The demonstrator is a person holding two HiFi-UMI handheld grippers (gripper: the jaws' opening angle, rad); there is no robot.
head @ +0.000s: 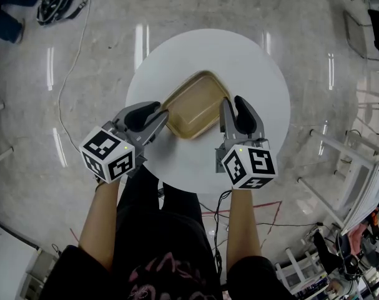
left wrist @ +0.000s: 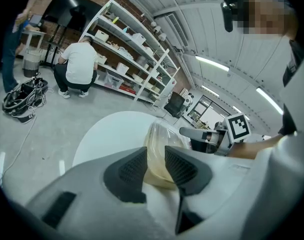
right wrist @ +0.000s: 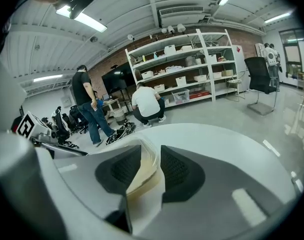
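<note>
Tray point(head: 195, 108), tan and shallow with rounded corners, lies tilted across the near half of a round white table point(head: 177, 55), and both tongs have it by the rim. The head view shows the whole layout: the left gripper point(head: 164, 119) comes in at the tray's near left corner and the right gripper point(head: 231, 105) at its right edge, each with its marker cube nearest the person. Both forearms reach forward from the body, slightly spread, so the tools angle in toward the tray from either side. Only the gripper views show the bite itself. In the left gripper view the left gripper point(left wrist: 156, 156) has its ribbed pads clenched on the thin rim of the tray point(left wrist: 159, 144), with the other tool across the table point(left wrist: 111, 129). In the right gripper view the right gripper point(right wrist: 150, 156) grasps the tray point(right wrist: 144, 171) the same way, rim pinched between its pads. These low views also take in the room beyond: white shelves point(right wrist: 182, 69), a crouching person point(right wrist: 146, 101) and a standing person point(right wrist: 86, 99). A bundle of cables point(head: 58, 2) lies on the floor.
</note>
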